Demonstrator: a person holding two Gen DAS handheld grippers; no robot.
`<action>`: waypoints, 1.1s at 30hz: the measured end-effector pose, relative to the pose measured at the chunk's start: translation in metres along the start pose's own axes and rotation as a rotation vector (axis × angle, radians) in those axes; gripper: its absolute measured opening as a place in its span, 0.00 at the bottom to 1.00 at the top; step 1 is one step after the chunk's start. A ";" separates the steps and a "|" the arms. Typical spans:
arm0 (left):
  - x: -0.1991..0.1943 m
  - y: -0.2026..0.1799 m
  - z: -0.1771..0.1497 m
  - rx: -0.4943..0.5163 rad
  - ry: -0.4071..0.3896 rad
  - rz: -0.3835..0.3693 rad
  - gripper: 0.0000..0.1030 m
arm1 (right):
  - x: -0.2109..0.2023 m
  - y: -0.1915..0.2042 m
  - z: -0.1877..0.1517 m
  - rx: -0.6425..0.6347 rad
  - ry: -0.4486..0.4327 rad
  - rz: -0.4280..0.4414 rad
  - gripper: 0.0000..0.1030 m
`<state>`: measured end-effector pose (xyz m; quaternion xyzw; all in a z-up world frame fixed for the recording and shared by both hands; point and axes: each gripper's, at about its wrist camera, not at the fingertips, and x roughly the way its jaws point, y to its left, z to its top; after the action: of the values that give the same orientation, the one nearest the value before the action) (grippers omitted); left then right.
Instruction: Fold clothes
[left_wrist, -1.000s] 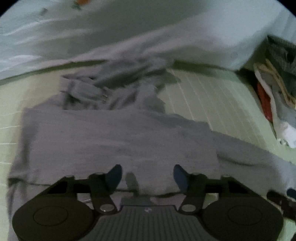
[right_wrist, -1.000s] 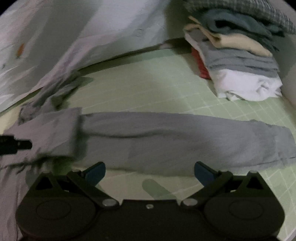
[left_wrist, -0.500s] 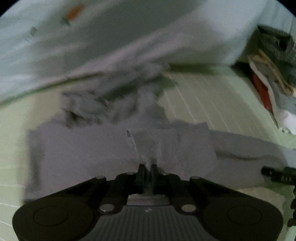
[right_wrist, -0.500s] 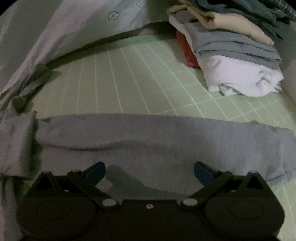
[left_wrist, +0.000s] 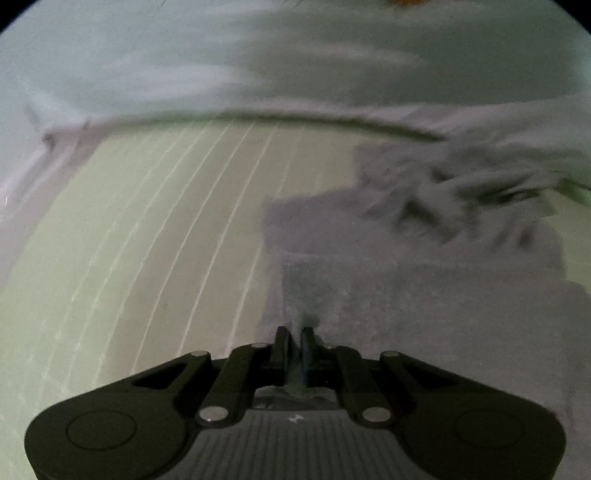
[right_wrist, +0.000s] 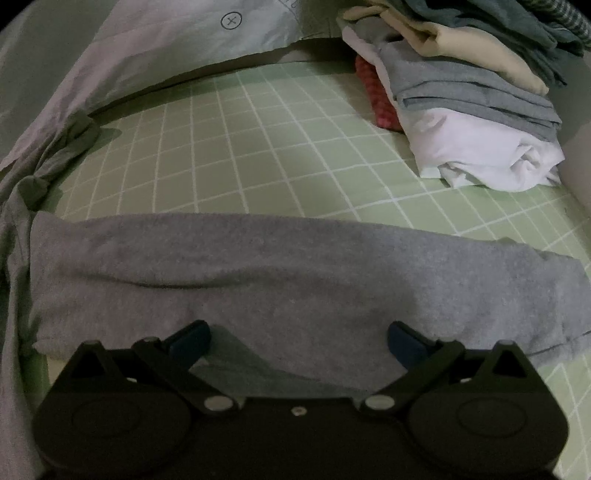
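A grey long-sleeved garment (left_wrist: 424, 295) lies on the green checked sheet (left_wrist: 155, 236). In the left wrist view my left gripper (left_wrist: 294, 338) is shut on the garment's near edge, with cloth pinched between the fingers; the garment spreads to the right and is blurred at the far end. In the right wrist view the garment's grey sleeve (right_wrist: 280, 280) stretches flat across the sheet from left to right. My right gripper (right_wrist: 297, 341) is open, its blue-tipped fingers just over the sleeve's near edge, holding nothing.
A stack of folded clothes (right_wrist: 469, 96) in white, grey, cream and red stands at the back right on the sheet (right_wrist: 258, 147). A pale pillow (right_wrist: 177, 48) lies along the back; pale bedding (left_wrist: 258, 62) also fills the far side in the left wrist view.
My left gripper closed on the garment's edge and then swung left, dragging the cloth. My right gripper moved forward and down over the sleeve, still open.
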<state>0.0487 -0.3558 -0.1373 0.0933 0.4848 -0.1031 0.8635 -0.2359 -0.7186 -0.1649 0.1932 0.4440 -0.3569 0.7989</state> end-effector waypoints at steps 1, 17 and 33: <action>0.002 -0.001 -0.001 -0.001 -0.002 0.004 0.12 | 0.000 0.000 0.000 -0.001 -0.002 0.001 1.00; -0.025 -0.021 -0.012 -0.023 -0.033 0.090 0.72 | 0.001 0.008 0.005 0.009 0.036 -0.004 1.00; -0.123 -0.102 -0.066 0.110 -0.122 -0.093 0.93 | -0.019 -0.044 -0.014 0.051 -0.026 0.013 1.00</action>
<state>-0.0956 -0.4263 -0.0718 0.1118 0.4288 -0.1749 0.8792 -0.2832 -0.7322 -0.1559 0.2118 0.4232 -0.3656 0.8015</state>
